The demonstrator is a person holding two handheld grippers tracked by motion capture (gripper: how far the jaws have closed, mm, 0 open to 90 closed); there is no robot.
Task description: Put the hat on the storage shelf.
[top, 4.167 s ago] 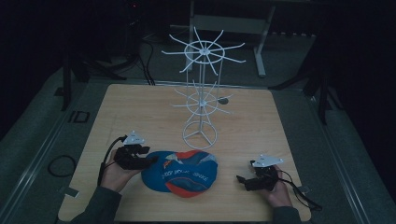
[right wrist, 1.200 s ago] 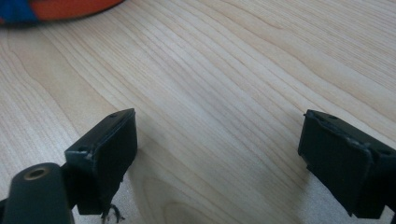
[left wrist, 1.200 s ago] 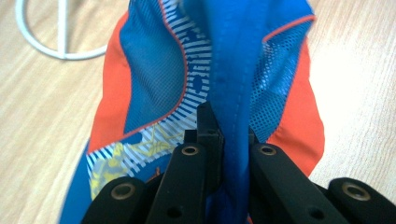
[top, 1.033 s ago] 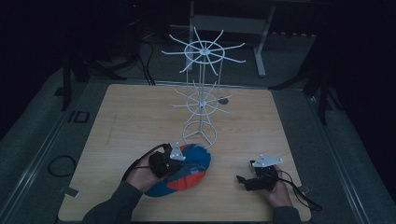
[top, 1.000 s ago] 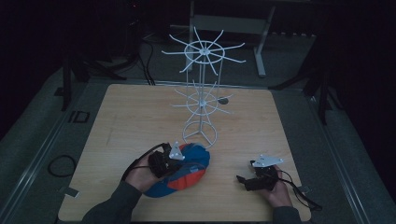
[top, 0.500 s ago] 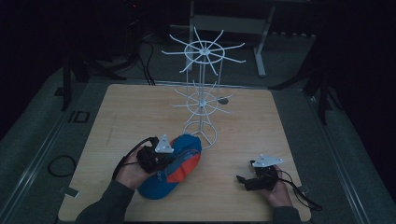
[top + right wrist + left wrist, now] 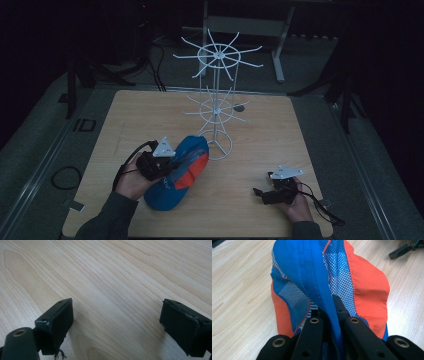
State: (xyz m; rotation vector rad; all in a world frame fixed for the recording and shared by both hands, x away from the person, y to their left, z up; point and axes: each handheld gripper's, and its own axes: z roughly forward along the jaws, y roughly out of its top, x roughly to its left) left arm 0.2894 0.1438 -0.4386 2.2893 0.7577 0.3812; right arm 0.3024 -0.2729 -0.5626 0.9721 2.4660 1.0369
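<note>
The big wooden table [image 7: 150, 115] lies under both tongs. A tall white wire rack [image 7: 216, 100] stands on it, out ahead of the tongs and a bit nearer the left one. Its thin arms stick out all round like spokes, and its round foot sits just past the cap.

The blue and orange cap [image 7: 181, 170] is next in size. It is right at the left tongs [image 7: 167, 167], so the left hand is much nearer to it than the right hand. The cap's long way runs from close to the person out toward the rack's foot. In the left gripper view the cap [image 7: 329, 282] stretches away ahead of the jaws, and they are closed tight on a blue fold of it.

The right tongs [image 7: 261, 194] rest low over bare wood, well apart from the cap. In the right gripper view the tongs [image 7: 116, 322] have their jaws wide apart with nothing between them.

My guess is the cap goes onto one of the rack's arms, so it must travel forward and up.
</note>
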